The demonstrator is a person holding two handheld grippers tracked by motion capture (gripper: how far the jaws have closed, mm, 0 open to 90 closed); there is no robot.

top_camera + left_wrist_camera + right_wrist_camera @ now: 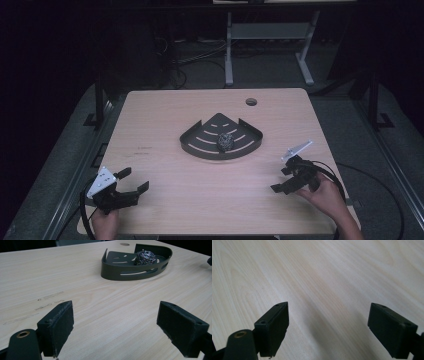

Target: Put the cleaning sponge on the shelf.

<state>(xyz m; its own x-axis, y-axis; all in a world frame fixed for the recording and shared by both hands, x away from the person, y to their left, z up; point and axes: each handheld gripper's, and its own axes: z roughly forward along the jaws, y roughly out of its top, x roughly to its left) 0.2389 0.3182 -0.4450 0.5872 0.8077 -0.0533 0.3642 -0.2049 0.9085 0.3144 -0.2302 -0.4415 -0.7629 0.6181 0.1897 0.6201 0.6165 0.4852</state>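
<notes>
Pale wood table (200,200) from above carries a dark tray (200,145) holding a steel scrubber (225,141) mid-table, your left tongs (134,181) and right tongs (280,180) near you, both gaping empty in their own views.

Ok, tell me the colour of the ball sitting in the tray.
Shiny silver-grey, like crumpled metal; the ball shows best in the left gripper view.

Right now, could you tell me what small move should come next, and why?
Probably bring the left gripper forward toward the scrubber in the tray: both grippers are open and holding nothing, and the left gripper view already faces the tray.
</notes>
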